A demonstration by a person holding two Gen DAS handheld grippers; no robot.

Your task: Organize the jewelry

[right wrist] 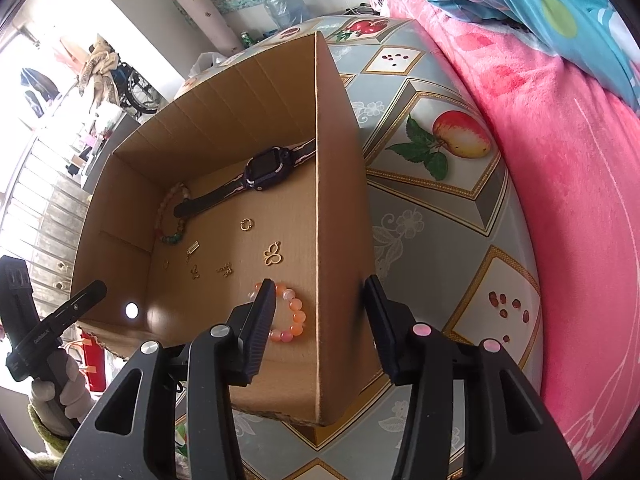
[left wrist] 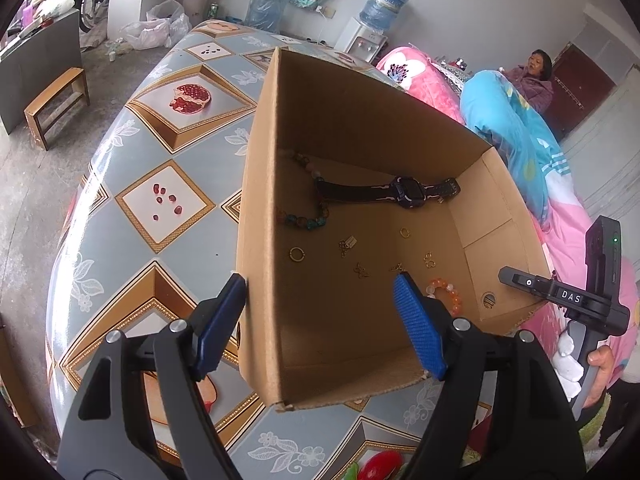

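Observation:
An open cardboard box (left wrist: 352, 120) (right wrist: 340, 208) stands on the table. Inside lie a dark purple watch (left wrist: 404, 192) (right wrist: 264, 170), a multicolour bead bracelet (left wrist: 304, 220) (right wrist: 172, 216), an orange bead bracelet (left wrist: 450, 292) (right wrist: 292, 316) and several small gold pieces such as a ring (left wrist: 297, 255) and a butterfly charm (right wrist: 273, 255). My left gripper (left wrist: 320, 320) is open and straddles the box's left wall. My right gripper (right wrist: 318, 320) is open and straddles the box's right wall. Both are empty.
The table has a grey fruit-pattern cloth (left wrist: 160, 200) (right wrist: 440, 220). A pink blanket (right wrist: 560, 200) and a blue quilt (left wrist: 516, 128) lie on the bed to the right, where a person (left wrist: 536, 76) sits. A wooden stool (left wrist: 56, 104) stands on the floor at left.

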